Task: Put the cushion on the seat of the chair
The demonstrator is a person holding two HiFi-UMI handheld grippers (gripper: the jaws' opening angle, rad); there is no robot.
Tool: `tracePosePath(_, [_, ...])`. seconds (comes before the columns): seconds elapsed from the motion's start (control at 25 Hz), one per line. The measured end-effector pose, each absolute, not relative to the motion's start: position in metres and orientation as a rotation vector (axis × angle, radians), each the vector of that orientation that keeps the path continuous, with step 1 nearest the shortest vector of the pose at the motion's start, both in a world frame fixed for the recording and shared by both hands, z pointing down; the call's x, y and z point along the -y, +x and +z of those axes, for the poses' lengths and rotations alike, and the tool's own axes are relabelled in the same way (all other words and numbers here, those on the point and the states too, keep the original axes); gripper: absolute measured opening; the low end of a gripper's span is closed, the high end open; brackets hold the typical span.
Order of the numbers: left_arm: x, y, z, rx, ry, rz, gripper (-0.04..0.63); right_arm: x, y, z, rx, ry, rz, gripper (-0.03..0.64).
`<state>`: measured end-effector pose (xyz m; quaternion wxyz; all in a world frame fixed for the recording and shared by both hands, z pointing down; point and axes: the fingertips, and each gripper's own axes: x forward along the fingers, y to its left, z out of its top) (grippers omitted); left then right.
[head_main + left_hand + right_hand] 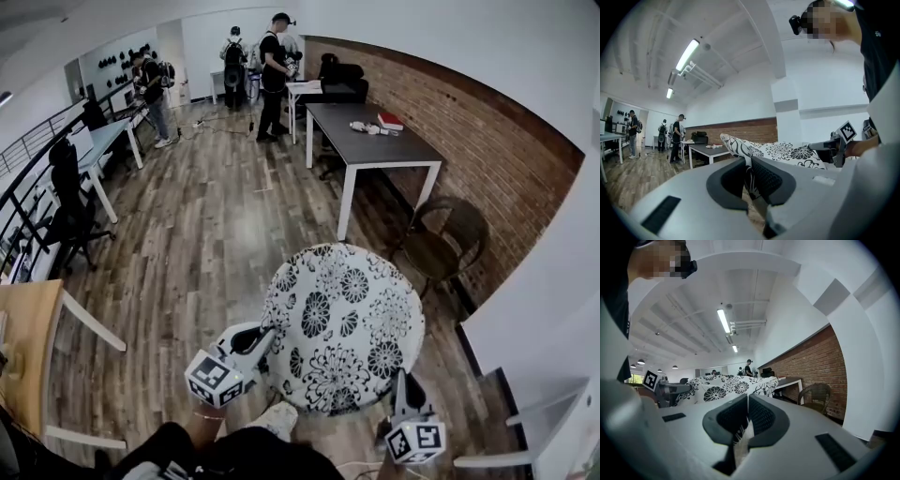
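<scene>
Cushion (342,328) pinched by left tongs (747,172), right tongs (746,414)

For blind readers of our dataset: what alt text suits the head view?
A round floral cushion, clamped at its near edge by the left gripper and right gripper, hangs over a wood floor. An empty wicker chair stands beyond, by a brick wall.
</scene>
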<state>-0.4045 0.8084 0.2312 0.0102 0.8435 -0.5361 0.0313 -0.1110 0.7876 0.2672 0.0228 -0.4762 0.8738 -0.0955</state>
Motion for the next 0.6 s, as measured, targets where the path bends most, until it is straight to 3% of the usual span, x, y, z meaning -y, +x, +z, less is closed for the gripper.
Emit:
tracePosePath(0.28, [-0.795, -0.407, 0.258, 1.603, 2.684, 0.023, 0.019, -0.793, -0.113, 0.285, -2.672, -1.563, -0.225, 0.008])
tracePosePath(0.6, [-0.680, -0.407, 0.243, 1.508, 2.708, -0.014, 0.020, -0.697, -0.108, 0.263, -2.634, -1.677, -0.214, 0.008])
